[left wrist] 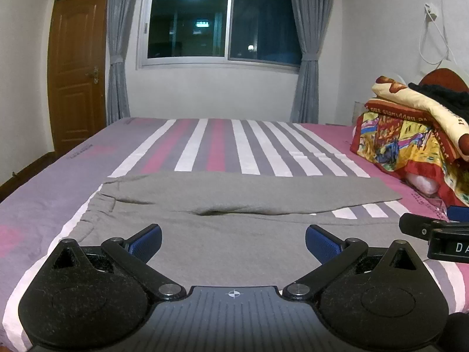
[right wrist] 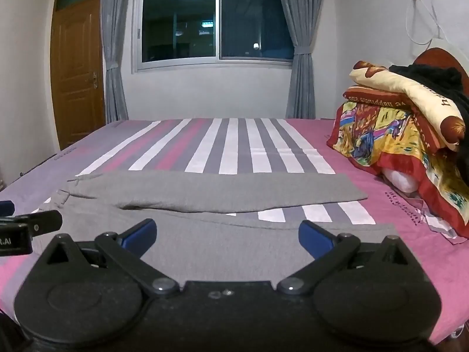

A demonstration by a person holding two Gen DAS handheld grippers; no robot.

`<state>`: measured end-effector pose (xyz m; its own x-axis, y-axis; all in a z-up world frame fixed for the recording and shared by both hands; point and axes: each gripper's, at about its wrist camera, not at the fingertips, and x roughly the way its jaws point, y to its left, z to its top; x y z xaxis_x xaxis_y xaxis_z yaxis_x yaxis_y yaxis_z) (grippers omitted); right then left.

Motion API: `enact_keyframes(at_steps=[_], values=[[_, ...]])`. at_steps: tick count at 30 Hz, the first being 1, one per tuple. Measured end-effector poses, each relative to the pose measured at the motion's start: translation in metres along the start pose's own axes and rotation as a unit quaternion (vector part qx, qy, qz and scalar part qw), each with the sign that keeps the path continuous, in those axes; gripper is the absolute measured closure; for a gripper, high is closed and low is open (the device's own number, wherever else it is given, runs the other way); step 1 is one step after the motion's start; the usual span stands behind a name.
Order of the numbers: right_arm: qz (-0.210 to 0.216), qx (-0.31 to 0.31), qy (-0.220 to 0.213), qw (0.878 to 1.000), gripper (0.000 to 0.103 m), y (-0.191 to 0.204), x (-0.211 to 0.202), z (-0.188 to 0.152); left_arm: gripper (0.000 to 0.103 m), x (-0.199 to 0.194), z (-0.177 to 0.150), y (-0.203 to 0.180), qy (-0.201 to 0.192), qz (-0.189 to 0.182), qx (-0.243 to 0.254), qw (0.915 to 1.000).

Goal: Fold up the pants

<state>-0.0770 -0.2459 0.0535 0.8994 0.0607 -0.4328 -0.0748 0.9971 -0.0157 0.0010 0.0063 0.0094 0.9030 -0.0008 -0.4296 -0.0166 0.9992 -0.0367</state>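
Both claws spread, poised over grey pants

Left gripper (left wrist: 233, 243) and right gripper (right wrist: 227, 236) hover with jaws wide, pinching nothing, likely readying to seize the near leg; the grey pants (left wrist: 234, 202) lie flat across the frame's middle on the striped bed (left wrist: 222, 143); no containers in view; folded quilts (right wrist: 395, 123) stacked at right.

- The left gripper (left wrist: 233, 242) has black scissor-like arms on round black housings, with silver pivot screws.
- Its fingers carry ribbed blue pads (left wrist: 148, 242); its grey grooved base bears a small crosshair mark.
- The right gripper (right wrist: 227, 236) is likewise black with blue pads (right wrist: 140, 234), on a plain black base.
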Motion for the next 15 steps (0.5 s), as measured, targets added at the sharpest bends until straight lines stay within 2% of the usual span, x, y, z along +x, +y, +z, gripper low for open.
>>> enact_keyframes(at_steps=[15], values=[[-0.001,-0.001,-0.002,1.000,0.000,0.0020,-0.0020,0.0012,0.000,-0.0030,0.0061,-0.0065,-0.005,-0.005,0.003,1.0000]])
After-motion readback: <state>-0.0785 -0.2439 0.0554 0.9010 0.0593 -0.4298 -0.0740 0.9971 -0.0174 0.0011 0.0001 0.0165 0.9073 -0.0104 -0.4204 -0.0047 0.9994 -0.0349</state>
